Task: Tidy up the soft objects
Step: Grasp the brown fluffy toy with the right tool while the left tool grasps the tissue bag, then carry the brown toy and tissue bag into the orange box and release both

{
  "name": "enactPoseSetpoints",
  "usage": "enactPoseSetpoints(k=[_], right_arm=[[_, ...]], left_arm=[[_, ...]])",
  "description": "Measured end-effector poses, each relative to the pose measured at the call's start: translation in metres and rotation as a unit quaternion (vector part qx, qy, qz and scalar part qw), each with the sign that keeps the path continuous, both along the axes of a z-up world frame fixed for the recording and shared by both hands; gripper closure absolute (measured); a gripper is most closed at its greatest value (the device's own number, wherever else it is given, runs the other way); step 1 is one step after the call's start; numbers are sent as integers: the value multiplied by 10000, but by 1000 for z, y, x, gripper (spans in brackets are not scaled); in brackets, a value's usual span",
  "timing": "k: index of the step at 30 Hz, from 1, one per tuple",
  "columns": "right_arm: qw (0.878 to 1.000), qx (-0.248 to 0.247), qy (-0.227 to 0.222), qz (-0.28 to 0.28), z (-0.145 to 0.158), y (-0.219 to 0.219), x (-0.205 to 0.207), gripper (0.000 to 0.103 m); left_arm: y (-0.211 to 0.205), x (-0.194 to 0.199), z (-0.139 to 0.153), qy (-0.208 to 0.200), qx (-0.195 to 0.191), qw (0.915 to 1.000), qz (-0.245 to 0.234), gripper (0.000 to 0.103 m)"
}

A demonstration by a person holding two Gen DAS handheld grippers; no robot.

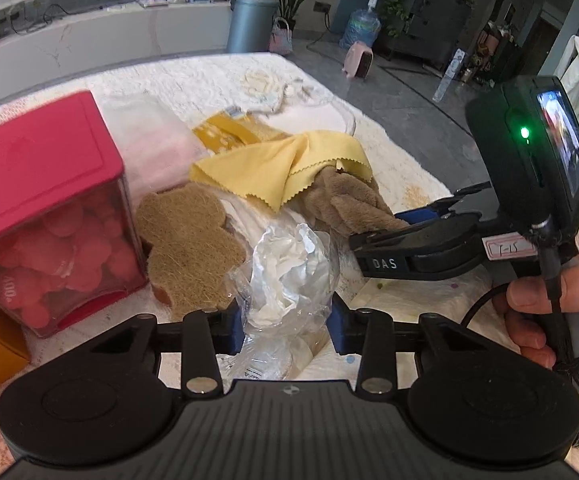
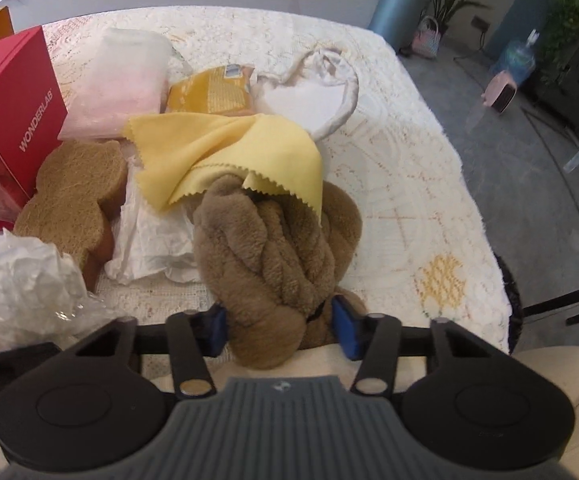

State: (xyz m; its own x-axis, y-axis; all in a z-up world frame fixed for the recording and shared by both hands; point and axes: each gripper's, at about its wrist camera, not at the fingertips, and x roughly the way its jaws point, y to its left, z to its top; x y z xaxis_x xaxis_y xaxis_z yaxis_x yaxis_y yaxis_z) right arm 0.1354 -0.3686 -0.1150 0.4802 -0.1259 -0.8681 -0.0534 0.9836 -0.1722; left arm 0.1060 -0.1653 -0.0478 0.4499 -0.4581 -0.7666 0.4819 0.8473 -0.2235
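The left gripper (image 1: 287, 328) clamps a crumpled clear plastic bag (image 1: 289, 276) holding white crinkled material; both blue pads press into the bag's sides. The bag stands roughly upright, its long axis running away from the camera, near the front of the white lace-covered table (image 1: 389, 152).

The right gripper (image 2: 279, 330) is closed on a brown plush twisted bundle (image 2: 273, 248); its blue fingers (image 2: 345, 332) bear on the near end from both sides. The bundle's long axis runs from the gripper toward the far table edge, and its far end lies under a yellow cloth with pinked edges (image 2: 225, 148). In the left wrist view the same bundle (image 1: 349, 204) points left and away from the right gripper (image 1: 401, 222), which a person's hand (image 1: 545, 312) holds.

To the left of the bundle lie crumpled white paper (image 2: 153, 236) and a bear-shaped brown fibre pad (image 2: 73, 196), its long axis running diagonally toward the near left. A red box marked WONDERLAB (image 2: 13, 108) stands just beside the pad. Behind the cloth lie a pink-and-white soft pack (image 2: 125, 76), a yellow packet (image 2: 209, 92) and a white cloth bag (image 2: 317, 96)
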Motion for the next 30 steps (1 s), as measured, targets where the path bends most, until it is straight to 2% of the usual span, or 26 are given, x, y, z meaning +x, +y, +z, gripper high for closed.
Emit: enactPoseSetpoints(k=[2, 3, 12, 21, 24, 30], right_arm=[[10000, -11, -98, -3, 7, 0, -6, 67], [9999, 25, -169, -7, 11, -1, -10, 77], [9974, 302, -647, 80, 53, 5, -37, 80], [9874, 512, -1424, 457, 120, 41, -73, 80], [9819, 766, -1602, 663, 140, 59, -82, 80], [9646, 1573, -1713, 1245, 168, 106, -88, 79]], left_arm=[[5, -4, 8, -92, -66, 9999, 38, 59], [8, -7, 13, -146, -109, 9998, 77, 59], [43, -29, 54, -623, -428, 9958, 509, 59], [88, -42, 87, -1068, -616, 9869, 1039, 59], [106, -46, 96, -1204, -619, 9829, 1249, 59], [154, -55, 118, -1564, -537, 9686, 1857, 59]])
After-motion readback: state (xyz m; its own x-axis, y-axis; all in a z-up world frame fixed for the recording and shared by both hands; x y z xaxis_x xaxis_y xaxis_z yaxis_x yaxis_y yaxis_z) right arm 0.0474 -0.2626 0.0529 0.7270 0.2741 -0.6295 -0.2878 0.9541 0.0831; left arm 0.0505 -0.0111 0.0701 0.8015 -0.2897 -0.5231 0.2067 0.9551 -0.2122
